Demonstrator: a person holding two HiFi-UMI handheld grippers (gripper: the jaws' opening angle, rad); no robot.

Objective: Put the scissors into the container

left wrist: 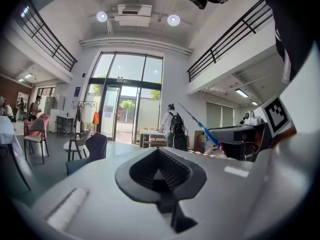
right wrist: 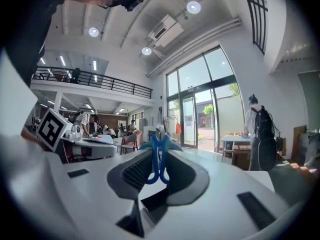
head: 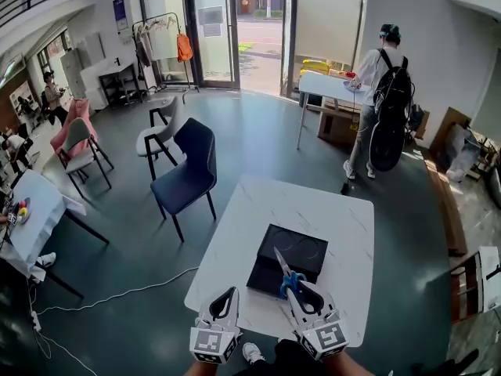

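Observation:
The scissors (head: 285, 272), blue-handled with silver blades, are raised over the near edge of the black container (head: 304, 249) on the white marble table (head: 313, 206). My right gripper (head: 302, 290) is shut on their handle, blades pointing away and up-left. In the right gripper view the blue handle loops (right wrist: 158, 159) stand upright between the ribbed pads. My left gripper (head: 225, 296) hovers at the table's near edge, left of the container, jaws together and empty. In the left gripper view the scissors (left wrist: 201, 126) show to the right, past my left gripper (left wrist: 160, 153).
A dark blue chair (head: 189, 171) stands just left of the table, with more chairs (head: 160, 135) behind it. A person with a backpack (head: 385, 81) stands at a far white table (head: 329, 86). A white cable (head: 117, 293) runs across the floor at left.

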